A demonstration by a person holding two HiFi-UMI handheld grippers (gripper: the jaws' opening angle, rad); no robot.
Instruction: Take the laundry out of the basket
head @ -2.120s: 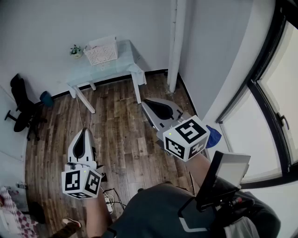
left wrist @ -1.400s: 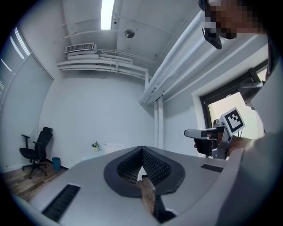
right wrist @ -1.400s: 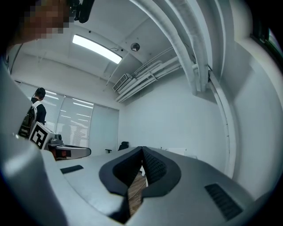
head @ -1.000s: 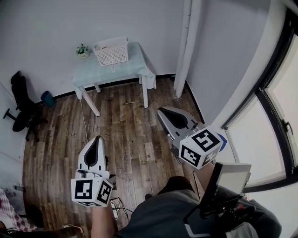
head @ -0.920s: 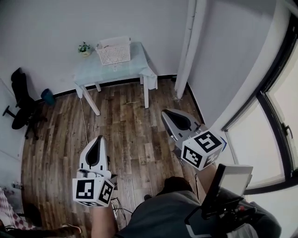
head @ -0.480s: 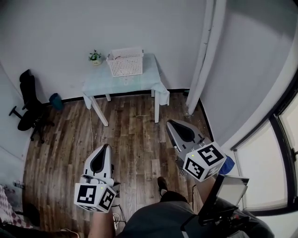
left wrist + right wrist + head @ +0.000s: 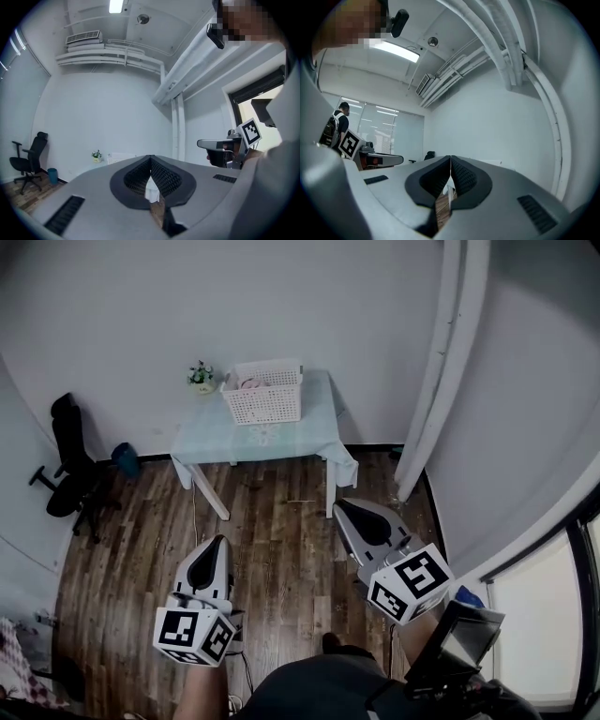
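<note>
Left hand-held gripper [image 7: 220, 542] is closed, with nothing in it. Right hand-held gripper [image 7: 341, 506] is closed and empty too. Both hang level over the wood floor [image 7: 281, 545], well apart from the bench [image 7: 281, 439]. The basket [image 7: 265, 397] sits on the bench by the wall, laundry [image 7: 251, 383] inside it, a small plant [image 7: 201, 377] just beside.

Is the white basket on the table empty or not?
Not empty: a pale pinkish thing shows inside the basket, near its left rim.
</note>
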